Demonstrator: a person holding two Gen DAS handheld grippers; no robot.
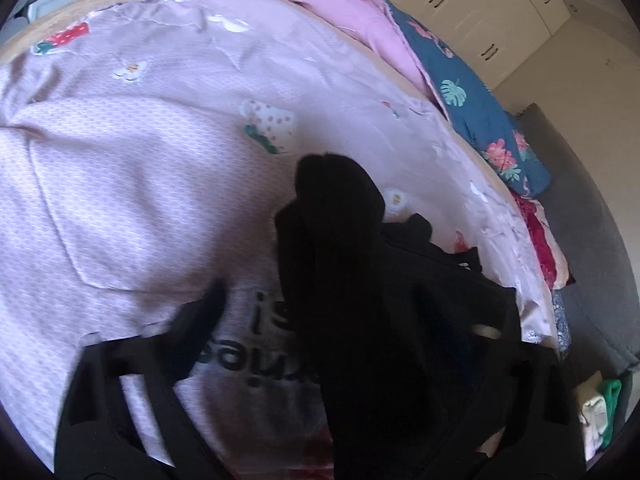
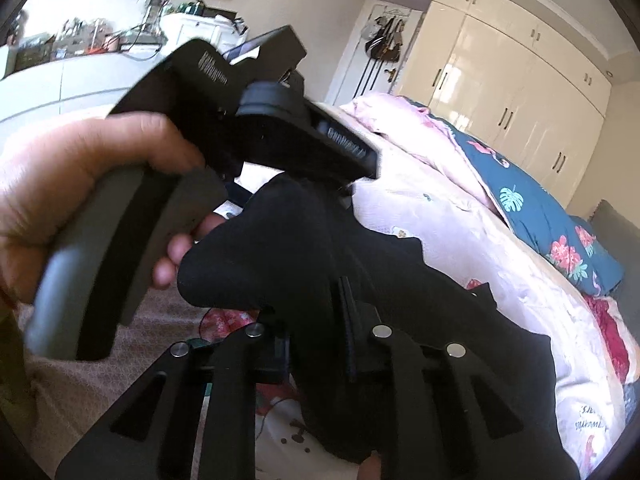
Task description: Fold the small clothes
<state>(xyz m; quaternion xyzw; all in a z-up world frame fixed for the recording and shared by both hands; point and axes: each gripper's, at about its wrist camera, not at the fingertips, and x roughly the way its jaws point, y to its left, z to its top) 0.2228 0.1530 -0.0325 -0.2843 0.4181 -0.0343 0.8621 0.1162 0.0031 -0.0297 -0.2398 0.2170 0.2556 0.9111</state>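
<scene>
No container holds anything here: the clothes lie loose on a bed [image 1: 120, 152] under a pink printed sheet. In the left wrist view a black sock [image 1: 340, 264] rises from the bottom middle, its folded end standing up over the sheet, with more dark cloth heaped to its right. The left gripper [image 1: 344, 320] tilts down at the bed, its jaws spread on either side of the sock; whether the pads press on it I cannot tell. Far right, a blue floral quilt [image 1: 480, 128] lies along the bed's edge. In the right wrist view a hand [image 2: 76, 196] at the left clasps the left gripper's grey handle. The right gripper [image 2: 344, 320] has its jaws pressed together, pinching the sock [image 2: 280, 248], lifted off the bed.
</scene>
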